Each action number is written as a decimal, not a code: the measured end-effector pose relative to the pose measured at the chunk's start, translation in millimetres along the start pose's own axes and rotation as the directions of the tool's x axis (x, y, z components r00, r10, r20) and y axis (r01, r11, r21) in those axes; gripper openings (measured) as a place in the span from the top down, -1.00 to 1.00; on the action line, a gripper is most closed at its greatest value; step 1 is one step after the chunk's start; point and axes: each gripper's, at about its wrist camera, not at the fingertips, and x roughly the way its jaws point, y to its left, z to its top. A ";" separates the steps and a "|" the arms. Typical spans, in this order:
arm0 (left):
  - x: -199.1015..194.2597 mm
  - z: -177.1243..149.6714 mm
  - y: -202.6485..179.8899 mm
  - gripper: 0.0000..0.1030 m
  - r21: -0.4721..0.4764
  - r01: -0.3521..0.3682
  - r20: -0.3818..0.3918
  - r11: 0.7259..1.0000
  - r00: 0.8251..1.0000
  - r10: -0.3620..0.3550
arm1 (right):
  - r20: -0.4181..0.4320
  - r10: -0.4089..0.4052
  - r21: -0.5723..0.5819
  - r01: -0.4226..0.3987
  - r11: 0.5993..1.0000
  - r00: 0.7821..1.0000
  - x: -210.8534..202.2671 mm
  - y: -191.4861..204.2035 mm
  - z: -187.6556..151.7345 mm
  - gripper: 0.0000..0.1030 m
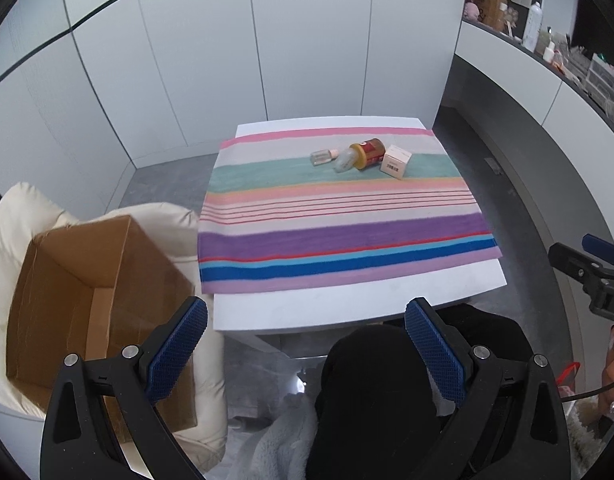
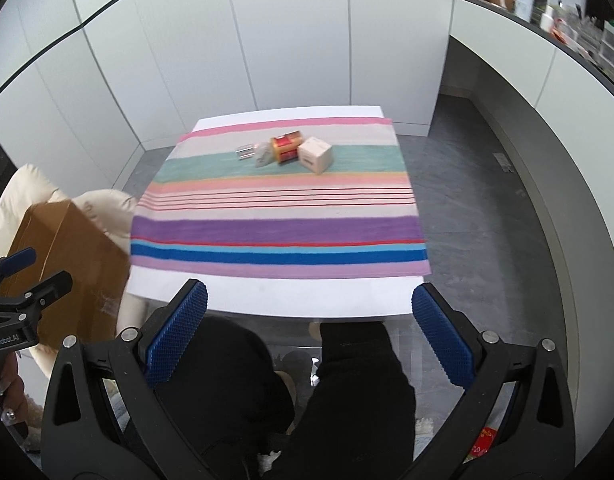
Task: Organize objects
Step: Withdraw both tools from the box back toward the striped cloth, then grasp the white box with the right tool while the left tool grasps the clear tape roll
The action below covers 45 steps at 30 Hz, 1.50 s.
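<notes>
The left gripper (image 1: 306, 344) hangs with its jaws wide apart and nothing between them, held above the person's lap, short of the near edge of the table (image 1: 347, 300). The right gripper (image 2: 309, 330) is the same: jaws spread, empty, just short of the table edge.

Ahead of both, well apart from them at the far end of the striped towel (image 1: 339, 236), lie four things in a tight cluster: a small clear bottle (image 1: 322, 156), a frosted bottle (image 1: 344, 161) touching a brown jar (image 1: 371, 153) that lies on its side, and a small box (image 1: 395, 162) just to the right of the jar. Below and to the left of the left gripper stands an open carton (image 1: 87, 292) on a cream cushion (image 1: 11, 220); as much of its inside as shows is bare, though the near part of its floor is hidden behind the gripper.

By my reading the task has hardly begun: nothing is gripped, every item is on the towel, and none shows in the carton. If the carton is the goal, all four moves remain.
</notes>
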 end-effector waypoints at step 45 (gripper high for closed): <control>360.1 174.6 -60.7 -0.93 0.139 0.118 -0.029 0.983 0.993 -0.115 | -0.009 0.155 -0.221 -0.153 0.963 0.988 348.0 -30.0 149.6 -1.00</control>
